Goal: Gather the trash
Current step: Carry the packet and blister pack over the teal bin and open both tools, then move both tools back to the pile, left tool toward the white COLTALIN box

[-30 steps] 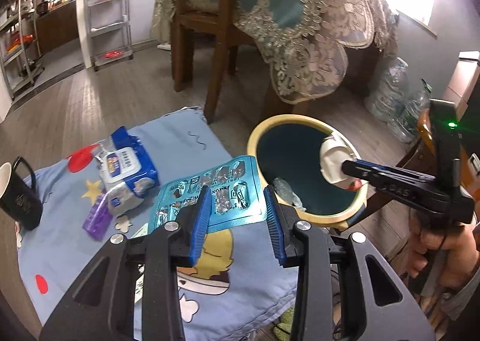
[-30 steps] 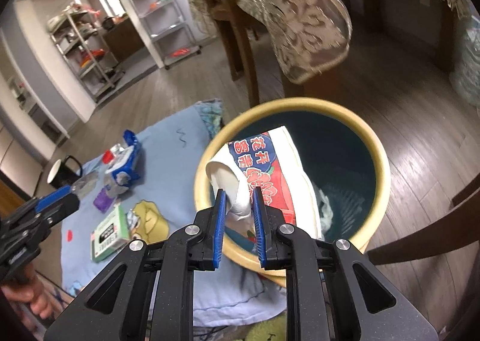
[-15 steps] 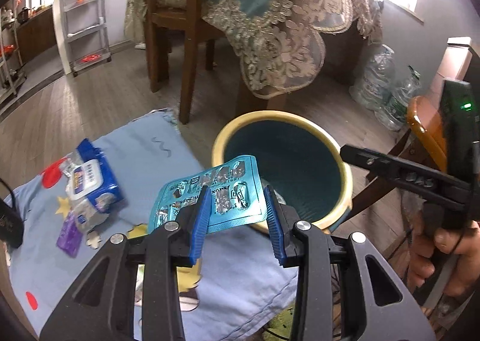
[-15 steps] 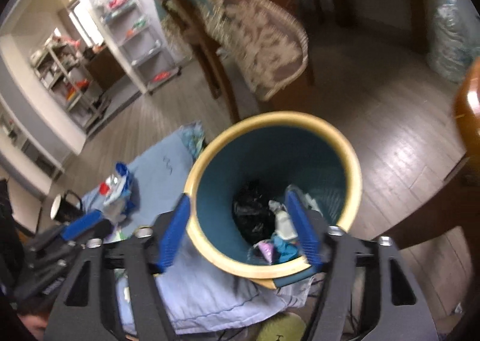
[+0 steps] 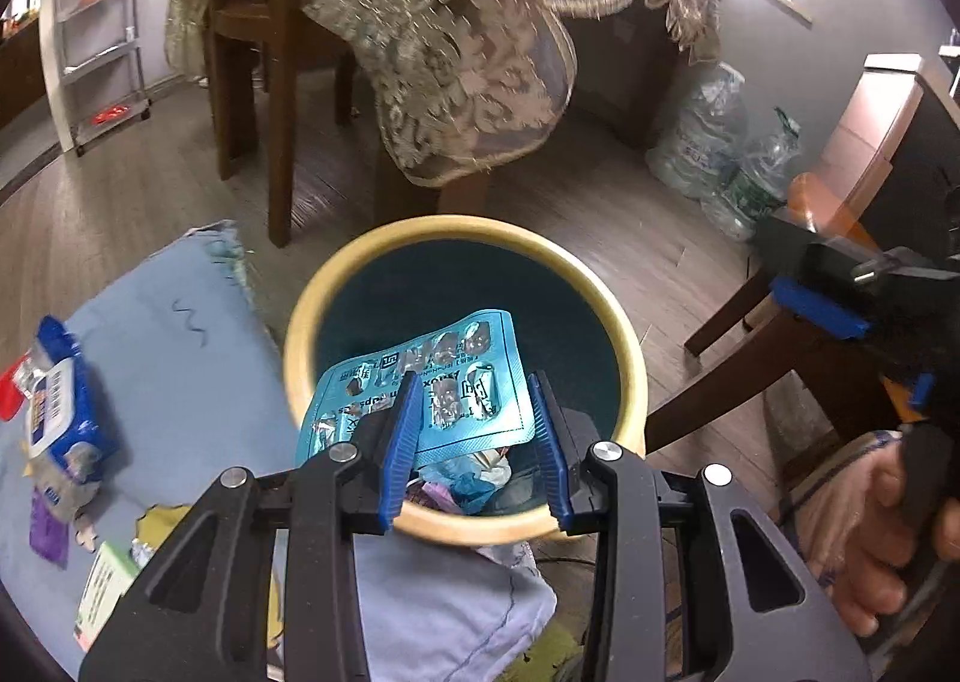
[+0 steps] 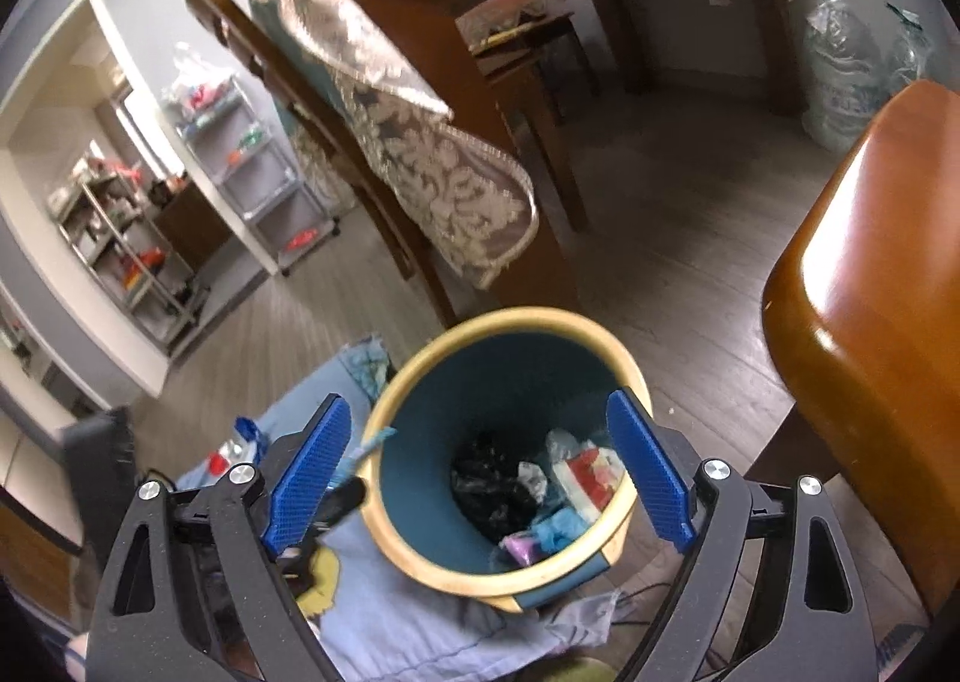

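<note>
My left gripper (image 5: 474, 430) clamps pill sheet (image 5: 420, 388) over bin (image 5: 624, 358), right gripper (image 6: 480, 478) gaping w/ nothing; off-centre drop could catch rim.

Left wrist camera: sits behind left gripper (image 5: 474, 436), looks forward and steeply down, close above trash bin (image 5: 624, 346); bin mouth fills centre, blue mat (image 5: 180, 358) at 9 o'clock, dining table (image 5: 480, 21) at 12, right gripper (image 5: 840, 316) at 3.

Right wrist camera: behind right gripper (image 6: 480, 478), tilted down, slightly farther back; bin (image 6: 420, 382) at 6 o'clock, table (image 6: 420, 141) at 12, wooden chair seat (image 6: 870, 292) at 3, shelving rack (image 6: 138, 250) at 9.

Shared: bin, mat edge, table, floor.
</note>
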A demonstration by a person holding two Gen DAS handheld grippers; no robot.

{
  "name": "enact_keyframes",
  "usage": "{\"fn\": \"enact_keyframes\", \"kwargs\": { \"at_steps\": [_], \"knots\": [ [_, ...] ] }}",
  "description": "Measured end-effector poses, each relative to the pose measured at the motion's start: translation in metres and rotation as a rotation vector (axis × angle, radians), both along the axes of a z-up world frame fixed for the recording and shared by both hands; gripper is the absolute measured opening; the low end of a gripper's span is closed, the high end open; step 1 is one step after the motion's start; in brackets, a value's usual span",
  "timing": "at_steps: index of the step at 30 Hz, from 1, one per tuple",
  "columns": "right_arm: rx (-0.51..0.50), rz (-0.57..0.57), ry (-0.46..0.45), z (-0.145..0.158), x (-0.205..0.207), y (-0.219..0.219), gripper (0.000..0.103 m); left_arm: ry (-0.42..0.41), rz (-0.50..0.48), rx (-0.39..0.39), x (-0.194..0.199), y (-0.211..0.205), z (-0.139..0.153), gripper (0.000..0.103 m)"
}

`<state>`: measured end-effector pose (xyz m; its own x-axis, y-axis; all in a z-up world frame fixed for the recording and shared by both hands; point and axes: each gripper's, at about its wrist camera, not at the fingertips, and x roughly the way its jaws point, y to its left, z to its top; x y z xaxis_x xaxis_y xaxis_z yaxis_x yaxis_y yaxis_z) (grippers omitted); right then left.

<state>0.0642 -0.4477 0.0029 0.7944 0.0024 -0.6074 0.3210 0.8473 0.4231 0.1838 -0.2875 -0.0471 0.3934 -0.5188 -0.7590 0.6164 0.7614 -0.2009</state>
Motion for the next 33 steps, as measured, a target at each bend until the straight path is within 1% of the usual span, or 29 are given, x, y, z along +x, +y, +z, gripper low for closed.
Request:
{"fn": "enact_keyframes", "kwargs": {
  "at_steps": [4, 5, 6, 7, 9, 10, 12, 17, 23, 30, 33],
  "knots": [
    [-0.004, -0.02, -0.041, 0.005, -0.004, -0.004, 0.088, 0.03, -0.018, -0.004, 0.008, -0.015, -0.017, 0.036],
    [-0.006, -0.024, -0.049, 0.005, -0.005, -0.005, 0.088, 0.042, -0.024, -0.017, 0.009, -0.016, -0.021, 0.036],
    [-0.008, -0.027, -0.051, 0.006, -0.005, -0.006, 0.089, 0.055, -0.029, -0.027, 0.011, -0.018, -0.025, 0.038],
    [-0.006, -0.026, -0.05, 0.005, -0.004, -0.006, 0.089, 0.059, -0.028, -0.021, 0.011, -0.021, -0.03, 0.04],
    [-0.003, -0.024, -0.044, 0.003, -0.003, -0.006, 0.089, 0.049, -0.033, -0.018, 0.01, -0.023, -0.032, 0.057],
    [-0.004, -0.022, -0.043, 0.002, -0.002, -0.006, 0.089, 0.044, -0.033, -0.016, 0.008, -0.022, -0.032, 0.058],
    [-0.007, -0.016, -0.04, 0.002, -0.002, -0.005, 0.089, 0.033, -0.034, -0.008, 0.007, -0.022, -0.031, 0.067],
    [0.002, -0.011, -0.034, -0.002, 0.0, -0.003, 0.089, 0.006, -0.004, 0.011, 0.008, -0.008, -0.026, 0.077],
    [0.01, 0.023, -0.026, -0.006, 0.005, 0.003, 0.09, -0.001, 0.053, 0.021, 0.01, 0.023, -0.022, 0.081],
    [-0.02, 0.092, -0.005, -0.008, 0.014, 0.024, 0.09, -0.016, 0.118, 0.014, 0.01, 0.06, -0.013, 0.085],
    [-0.036, 0.125, 0.01, -0.01, 0.017, 0.033, 0.09, -0.035, 0.141, 0.028, 0.008, 0.076, -0.009, 0.086]
  ]
}}
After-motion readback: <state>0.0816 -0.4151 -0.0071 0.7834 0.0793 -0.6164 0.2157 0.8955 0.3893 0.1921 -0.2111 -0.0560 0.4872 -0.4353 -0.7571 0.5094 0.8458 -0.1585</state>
